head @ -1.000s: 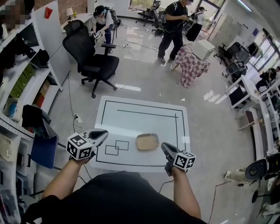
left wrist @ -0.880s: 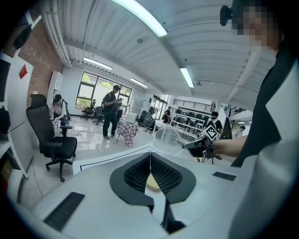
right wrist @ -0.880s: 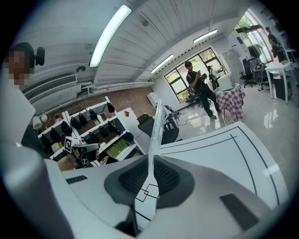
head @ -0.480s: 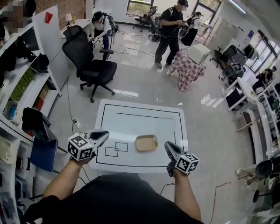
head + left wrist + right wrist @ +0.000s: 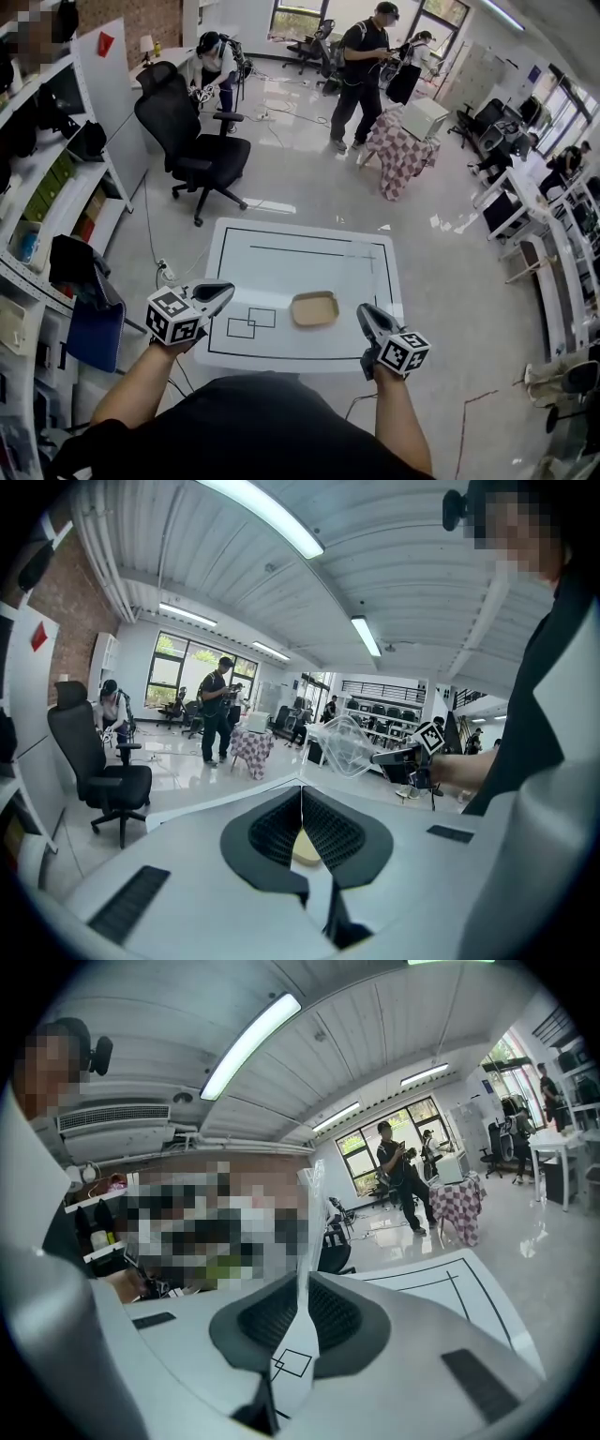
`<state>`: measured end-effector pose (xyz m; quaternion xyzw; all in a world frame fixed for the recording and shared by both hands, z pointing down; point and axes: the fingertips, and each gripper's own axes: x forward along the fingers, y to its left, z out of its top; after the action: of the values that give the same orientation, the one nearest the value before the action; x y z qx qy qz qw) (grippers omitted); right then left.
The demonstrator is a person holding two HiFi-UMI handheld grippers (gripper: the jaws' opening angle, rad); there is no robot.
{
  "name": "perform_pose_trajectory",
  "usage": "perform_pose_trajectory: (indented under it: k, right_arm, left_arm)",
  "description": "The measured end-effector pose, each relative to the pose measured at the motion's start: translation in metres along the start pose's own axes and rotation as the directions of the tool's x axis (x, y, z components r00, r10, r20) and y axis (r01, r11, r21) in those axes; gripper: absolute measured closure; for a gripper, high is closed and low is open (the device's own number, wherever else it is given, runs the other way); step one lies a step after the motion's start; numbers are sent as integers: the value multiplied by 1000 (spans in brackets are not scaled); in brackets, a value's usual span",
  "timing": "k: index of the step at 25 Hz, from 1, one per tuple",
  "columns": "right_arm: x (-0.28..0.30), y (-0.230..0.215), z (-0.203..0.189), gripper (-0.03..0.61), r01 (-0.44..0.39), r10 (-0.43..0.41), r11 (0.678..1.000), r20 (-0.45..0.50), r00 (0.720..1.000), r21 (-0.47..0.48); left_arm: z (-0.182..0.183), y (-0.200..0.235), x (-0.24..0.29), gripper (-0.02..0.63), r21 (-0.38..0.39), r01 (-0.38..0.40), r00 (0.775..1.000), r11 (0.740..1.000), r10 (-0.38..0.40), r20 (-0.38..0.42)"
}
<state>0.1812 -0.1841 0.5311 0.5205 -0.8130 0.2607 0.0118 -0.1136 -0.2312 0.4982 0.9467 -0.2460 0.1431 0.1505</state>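
You have both forearms out in front, elbows bent, with the left gripper (image 5: pixel 221 290) and right gripper (image 5: pixel 368 316) well apart. The left jaws are pressed together. The right jaws pinch a clear plastic lid (image 5: pixel 349 746).

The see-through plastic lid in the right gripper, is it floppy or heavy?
Probably light: the right gripper holds the clear thin plastic lid up by one edge alone. Likely a bit bendy, since it looks paper-thin edge-on between the shut jaws, though it stands without drooping. Its smooth, glossy surface might slip.
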Motion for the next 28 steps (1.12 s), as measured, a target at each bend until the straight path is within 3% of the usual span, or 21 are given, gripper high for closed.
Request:
perform_pose_trajectory:
  k: [10,28]
  right_arm:
    - [-3,-2,5,528,52,-51,998,40,998,-33]
    - [-4,-8,-4,528,79,-79,997,25,997,-11]
  left_arm:
    - [-3,1,-3,592,1,6,1000,1000,-6,-1]
    - [-9,8,-1,592,-2,25,1000,1000,-25,-9]
